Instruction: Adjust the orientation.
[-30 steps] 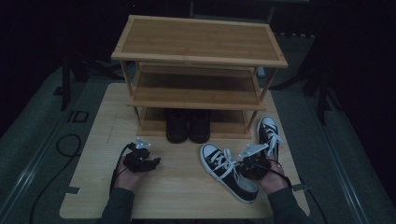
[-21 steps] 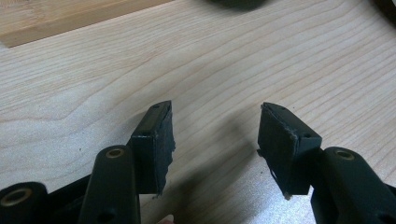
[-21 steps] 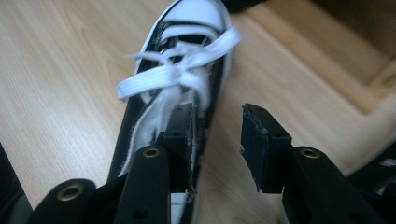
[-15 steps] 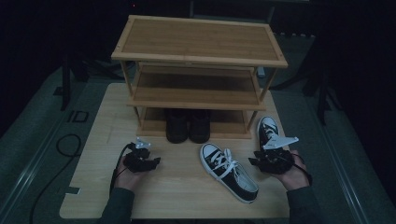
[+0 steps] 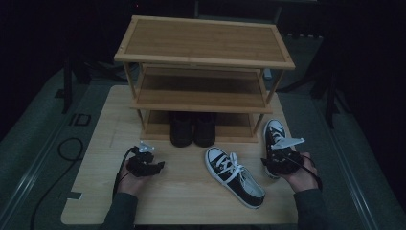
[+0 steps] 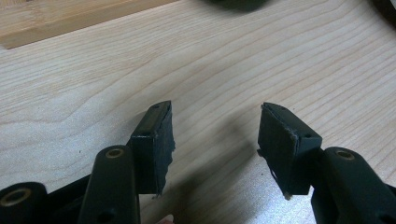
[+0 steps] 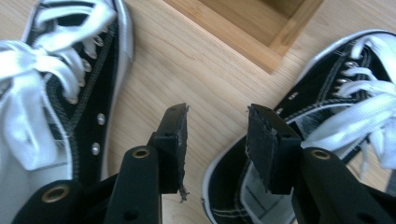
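High view: The table (image 5: pixel 95 191) carries a three-tier wooden shoe rack (image 5: pixel 203 52). A pair of dark boots (image 5: pixel 194 129) stands on the table at the rack's lowest level. The left sneaker (image 5: pixel 234 176), black with white laces and toe cap, lies on the table in front of the rack, toe pointing toward the boots. The right sneaker (image 5: pixel 275 139) lies beside the rack's front right leg, toe pointing away from the person. The right gripper (image 5: pixel 280 160) sits above the heel end of the right sneaker, well right of the left sneaker. The left gripper (image 5: pixel 143 165) rests low over bare table, well apart from both sneakers.

Left gripper view: The jaws stand wide apart. Between them lies bare table surface (image 6: pixel 210 70). No shoe lies between or beside the jaws; a dark shape at the top edge is too cropped to identify.

Right gripper view: The jaws stand moderately open, holding nothing. The gap between them shows bare table. The right sneaker (image 7: pixel 336 112) lies at the right-hand jaw, its heel opening partly beneath that jaw; contact cannot be determined. The left sneaker (image 7: pixel 60 84) lies beside the left-hand jaw, apart from it. A corner of the shoe rack (image 7: pixel 261 32) lies ahead of the jaws, between the two sneakers.
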`<state>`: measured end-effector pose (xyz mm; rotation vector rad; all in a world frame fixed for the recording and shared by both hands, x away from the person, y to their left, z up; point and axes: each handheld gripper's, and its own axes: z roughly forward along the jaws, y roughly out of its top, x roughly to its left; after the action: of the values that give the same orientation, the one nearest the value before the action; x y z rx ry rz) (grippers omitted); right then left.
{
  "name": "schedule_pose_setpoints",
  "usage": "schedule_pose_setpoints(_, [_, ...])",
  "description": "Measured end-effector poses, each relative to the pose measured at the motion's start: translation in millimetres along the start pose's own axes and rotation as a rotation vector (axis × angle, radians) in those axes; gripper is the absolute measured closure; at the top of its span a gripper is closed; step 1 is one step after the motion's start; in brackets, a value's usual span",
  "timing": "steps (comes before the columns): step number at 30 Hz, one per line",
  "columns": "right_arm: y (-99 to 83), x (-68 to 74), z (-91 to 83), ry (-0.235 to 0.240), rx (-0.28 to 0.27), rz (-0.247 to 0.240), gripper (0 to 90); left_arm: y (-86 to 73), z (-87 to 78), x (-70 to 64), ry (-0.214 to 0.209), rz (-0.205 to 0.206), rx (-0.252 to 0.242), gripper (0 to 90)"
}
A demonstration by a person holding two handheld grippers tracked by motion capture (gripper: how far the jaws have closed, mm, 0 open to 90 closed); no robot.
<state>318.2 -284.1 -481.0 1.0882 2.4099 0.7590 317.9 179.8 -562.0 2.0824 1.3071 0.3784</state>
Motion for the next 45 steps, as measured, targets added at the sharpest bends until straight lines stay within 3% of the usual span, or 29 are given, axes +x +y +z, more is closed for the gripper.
schedule_pose_setpoints(9, [-2.2, -6.0, 2.1, -0.067, 0.036, 0.013, 52.8, -0.4, 0.3, -1.0, 0.003, 0.000, -0.004, 45.3])
schedule_pose_setpoints(16, [-3.8, -11.9, 6.3, -0.095, 0.041, 0.060, 48.5, -0.5, 0.2, -0.9, 0.002, -0.001, -0.003, 45.2])
schedule_pose_setpoints(21, [-3.5, -18.1, 16.3, -0.108, 0.053, 0.102, 53.3, -0.5, 0.2, -0.9, 0.002, 0.000, -0.004, 45.2])
schedule_pose_setpoints(27, [2.1, -25.6, 24.5, -0.105, 0.065, 0.147, 67.2, -0.5, 0.3, -0.9, 0.003, 0.000, -0.005, 45.2])
schedule_pose_setpoints(33, [6.1, -37.4, 30.4, -0.115, 0.063, 0.231, 67.4, -0.5, 0.3, -0.7, 0.001, -0.002, -0.005, 45.1])
schedule_pose_setpoints(45, [13.5, -48.2, 46.0, -0.113, 0.085, 0.258, 69.2, -0.6, 0.2, -0.1, -0.002, -0.002, -0.006, 45.1])
